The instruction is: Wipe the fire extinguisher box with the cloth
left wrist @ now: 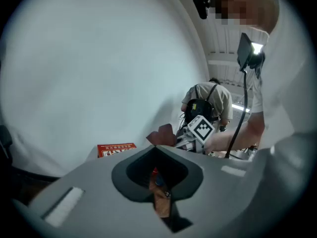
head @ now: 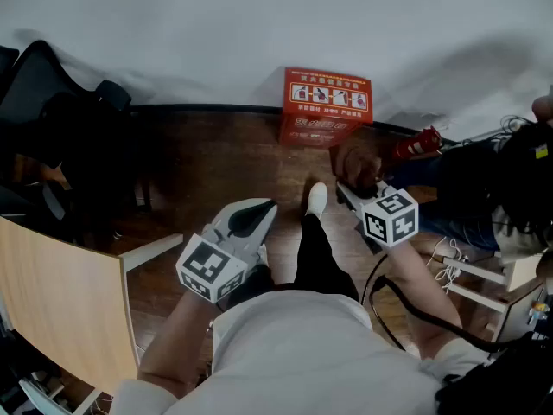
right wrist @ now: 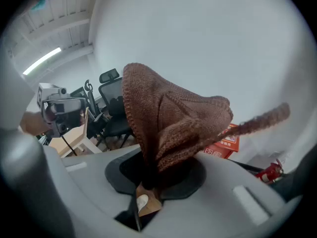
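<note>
Brown cloth (right wrist: 173, 118) is pinched in the right gripper (right wrist: 145, 182) jaws; left gripper (left wrist: 159, 190) jaws closed; fire extinguisher box (head: 327, 102) lettering illegible.

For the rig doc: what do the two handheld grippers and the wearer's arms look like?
Both are light grey moulded shells with a dark recess at the nose. The left gripper and right gripper each carry a white cube printed with black square markers. A black cable trails along the right arm. The top is white and short-sleeved, forearms bare.

A black mesh office chair (head: 34, 93) stands left on the dark wooden floor (head: 216, 162), beside a pale wooden counter (head: 60, 301). A white wall (head: 259, 24) rises behind.
</note>
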Action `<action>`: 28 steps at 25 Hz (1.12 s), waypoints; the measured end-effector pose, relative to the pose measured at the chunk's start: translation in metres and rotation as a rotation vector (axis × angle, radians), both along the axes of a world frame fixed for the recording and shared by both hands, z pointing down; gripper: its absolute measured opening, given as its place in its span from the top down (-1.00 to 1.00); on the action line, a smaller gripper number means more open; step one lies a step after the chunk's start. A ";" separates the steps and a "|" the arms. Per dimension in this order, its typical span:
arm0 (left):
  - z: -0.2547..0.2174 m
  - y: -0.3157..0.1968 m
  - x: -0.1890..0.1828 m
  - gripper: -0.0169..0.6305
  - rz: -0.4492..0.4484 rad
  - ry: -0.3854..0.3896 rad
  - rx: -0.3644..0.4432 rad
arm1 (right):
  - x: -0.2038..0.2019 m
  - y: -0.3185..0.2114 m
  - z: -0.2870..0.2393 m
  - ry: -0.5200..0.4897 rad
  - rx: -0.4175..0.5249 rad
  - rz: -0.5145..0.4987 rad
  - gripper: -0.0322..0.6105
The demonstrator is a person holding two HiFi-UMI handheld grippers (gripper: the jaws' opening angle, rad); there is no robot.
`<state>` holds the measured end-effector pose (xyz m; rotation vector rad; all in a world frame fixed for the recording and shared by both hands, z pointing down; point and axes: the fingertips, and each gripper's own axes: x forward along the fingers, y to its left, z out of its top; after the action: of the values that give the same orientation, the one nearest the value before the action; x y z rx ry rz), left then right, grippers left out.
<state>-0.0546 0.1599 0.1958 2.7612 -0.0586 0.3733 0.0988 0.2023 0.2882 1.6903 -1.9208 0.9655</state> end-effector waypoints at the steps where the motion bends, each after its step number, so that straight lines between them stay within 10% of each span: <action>1: 0.005 -0.008 0.012 0.95 -0.002 -0.013 0.006 | 0.012 -0.020 0.010 -0.008 0.001 -0.009 0.68; 16: 0.103 -0.070 0.247 0.95 0.063 -0.123 -0.152 | 0.170 -0.222 0.200 -0.094 -0.115 -0.147 0.68; 28: 0.152 -0.070 0.322 0.95 0.229 -0.171 -0.173 | 0.314 -0.158 0.257 -0.160 -0.209 0.057 0.68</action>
<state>0.2675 0.0896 0.3482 2.5646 0.2381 0.6420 0.4129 0.0444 0.5450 1.5968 -1.8035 1.3093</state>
